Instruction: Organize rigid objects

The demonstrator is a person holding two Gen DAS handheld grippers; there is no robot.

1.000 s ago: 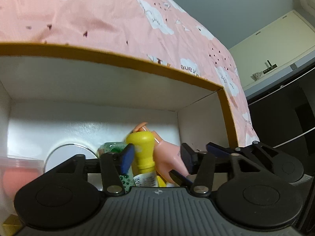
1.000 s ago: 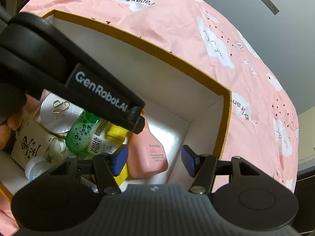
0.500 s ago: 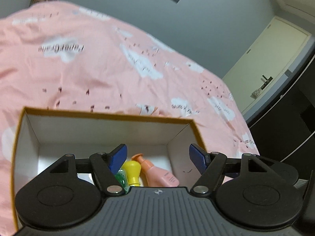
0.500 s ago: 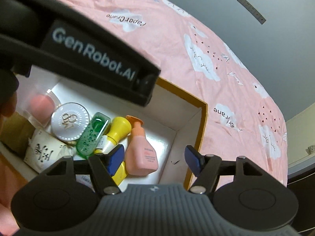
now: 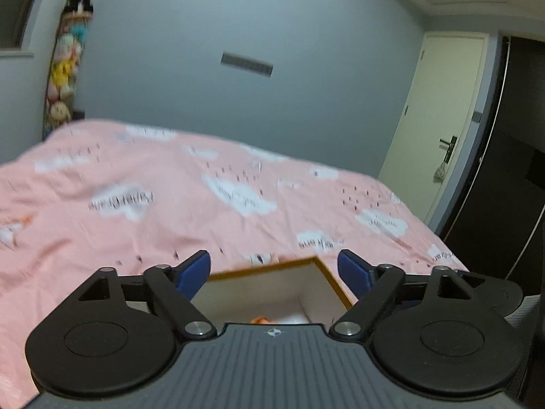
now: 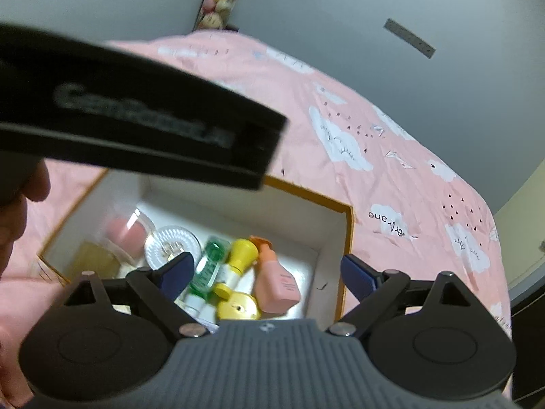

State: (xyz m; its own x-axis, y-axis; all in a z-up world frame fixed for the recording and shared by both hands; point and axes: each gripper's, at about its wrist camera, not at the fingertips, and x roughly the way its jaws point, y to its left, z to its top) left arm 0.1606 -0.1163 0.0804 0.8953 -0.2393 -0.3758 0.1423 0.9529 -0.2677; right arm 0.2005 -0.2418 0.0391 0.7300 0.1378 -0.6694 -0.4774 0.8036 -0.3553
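Left gripper (image 6: pixel 143 136) body crosses above box (image 6: pixel 347 238)

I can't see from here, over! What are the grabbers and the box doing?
Left gripper open, empty. Right gripper open, empty, above box. Pink bottle lying inside. Nothing blocking.

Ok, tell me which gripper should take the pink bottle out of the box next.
Right. The right gripper is open and looks down into the box, with the pink bottle lying just under its fingers. The left gripper, also open, faces out across the bed.
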